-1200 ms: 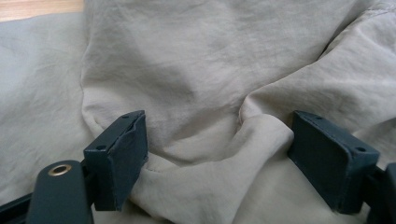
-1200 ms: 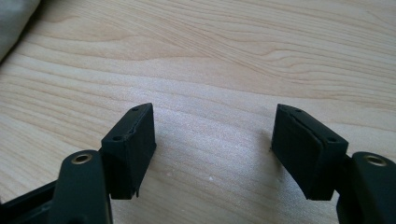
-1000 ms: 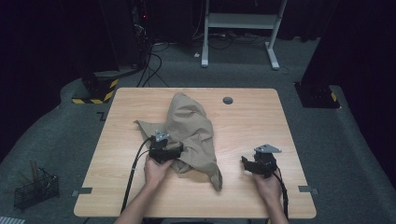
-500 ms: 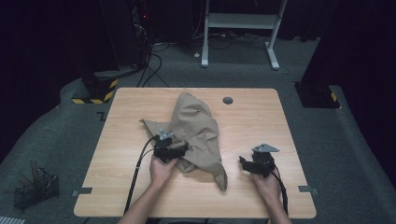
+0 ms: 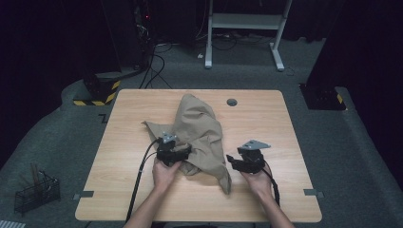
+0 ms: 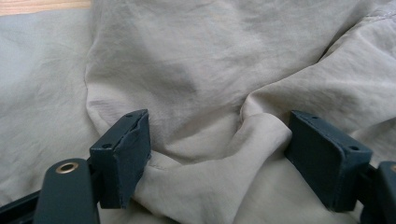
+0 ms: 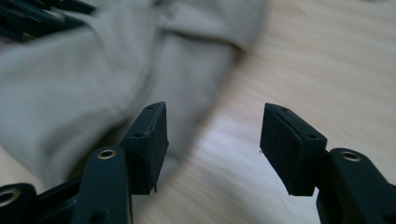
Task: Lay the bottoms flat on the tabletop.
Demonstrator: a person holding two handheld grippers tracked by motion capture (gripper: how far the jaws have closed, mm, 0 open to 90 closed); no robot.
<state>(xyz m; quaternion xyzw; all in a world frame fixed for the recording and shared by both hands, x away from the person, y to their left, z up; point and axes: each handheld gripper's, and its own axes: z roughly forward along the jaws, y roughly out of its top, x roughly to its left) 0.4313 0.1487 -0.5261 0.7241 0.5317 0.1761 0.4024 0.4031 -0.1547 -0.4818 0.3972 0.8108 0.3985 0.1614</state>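
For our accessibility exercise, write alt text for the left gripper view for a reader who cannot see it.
Two black rubber-padded jaws of the left gripper stand wide open around a raised fold of crumpled beige fabric garment. A strip of light wooden table shows at the top left corner.

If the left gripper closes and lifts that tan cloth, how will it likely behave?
The tan cloth lies crumpled in soft folds, so it will probably droop rather than hold shape. It looks thin, likely light. With a fold bunched between the left gripper's open jaws, a pinch should hold.
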